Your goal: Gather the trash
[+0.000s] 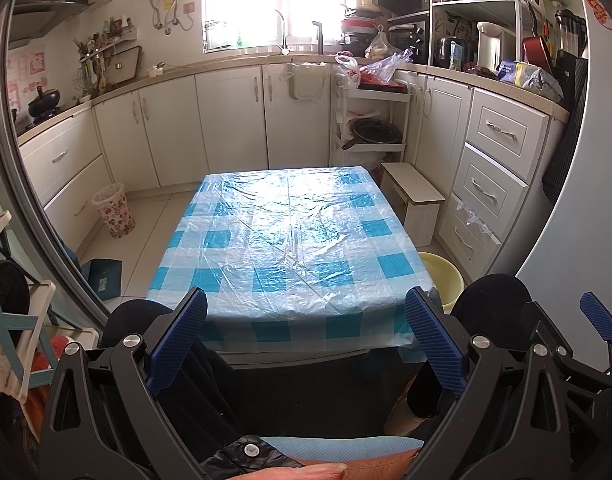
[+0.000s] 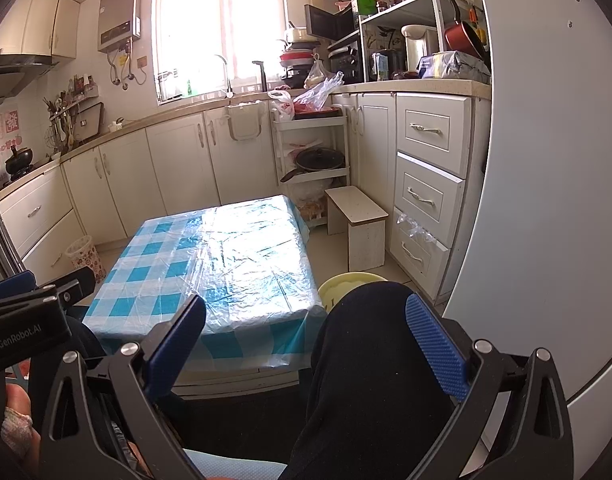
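Observation:
A low table (image 1: 290,236) with a blue and white checked plastic cover stands in front of me; it also shows in the right wrist view (image 2: 210,264). No trash shows on it. A flowered waste basket (image 1: 113,210) stands on the floor left of the table, also in the right wrist view (image 2: 86,256). My left gripper (image 1: 306,332) is open and empty, held back from the table's near edge. My right gripper (image 2: 306,344) is open and empty, above the person's knee; it also shows at the right of the left wrist view (image 1: 598,316).
A yellow basin (image 1: 442,276) sits on the floor right of the table, a white stool (image 1: 414,196) behind it. White cabinets (image 1: 226,120) line the back and sides. A rack with a pan (image 1: 374,128) stands at the back. The fridge (image 2: 546,160) is at the right.

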Demonstrator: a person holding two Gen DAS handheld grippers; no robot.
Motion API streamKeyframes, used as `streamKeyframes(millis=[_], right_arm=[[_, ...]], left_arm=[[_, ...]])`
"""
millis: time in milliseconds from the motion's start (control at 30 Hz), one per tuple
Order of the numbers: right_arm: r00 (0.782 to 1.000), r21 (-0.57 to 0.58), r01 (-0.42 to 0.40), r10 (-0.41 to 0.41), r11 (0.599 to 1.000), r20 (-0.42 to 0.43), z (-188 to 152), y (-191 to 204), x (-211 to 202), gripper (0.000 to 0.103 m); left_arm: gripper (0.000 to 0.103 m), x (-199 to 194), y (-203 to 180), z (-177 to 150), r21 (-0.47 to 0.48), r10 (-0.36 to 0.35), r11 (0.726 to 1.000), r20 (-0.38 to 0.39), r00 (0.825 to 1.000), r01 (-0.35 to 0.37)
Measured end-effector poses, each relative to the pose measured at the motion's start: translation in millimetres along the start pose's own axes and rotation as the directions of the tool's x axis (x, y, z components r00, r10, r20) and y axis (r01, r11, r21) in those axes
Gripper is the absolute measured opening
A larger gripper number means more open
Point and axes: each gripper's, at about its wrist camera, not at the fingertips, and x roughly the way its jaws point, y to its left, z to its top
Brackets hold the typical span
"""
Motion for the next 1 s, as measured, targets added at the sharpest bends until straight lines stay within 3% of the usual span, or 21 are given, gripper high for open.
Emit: streamKeyframes(millis=[1000], right_arm=[[1.0,-0.007,-0.006,0.006,1.0,-0.004,-4.0,3.4,0.2,0.096]], left_arm=[[0.095,-1.2,2.4,0.7,-0.008,0.021,1.0,0.004,1.0,-0.021]])
